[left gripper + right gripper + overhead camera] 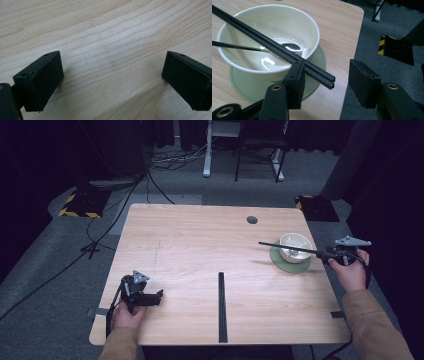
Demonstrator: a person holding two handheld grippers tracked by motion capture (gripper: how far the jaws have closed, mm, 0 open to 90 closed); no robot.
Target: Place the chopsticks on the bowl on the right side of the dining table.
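A cream bowl [295,246] stands on a green saucer [285,262] at the table's right side. In the right gripper view a metal spoon [292,47] lies inside the bowl [262,22]. A pair of black chopsticks [290,248] lies across the bowl's rim, its near end [322,75] resting against the left jaw of my right gripper [327,75], which stands open just right of the bowl [331,254]. Another black pair of chopsticks [222,307] lies on the table near the front edge. My left gripper [159,295] is open low over bare wood [112,72] at the front left.
The wooden table [200,245] has a round cable hole [252,220] at the back right. Its right edge runs close beside the saucer [317,62], with grey floor beyond. Yellow-and-black striped blocks [80,202] and cables lie on the floor behind.
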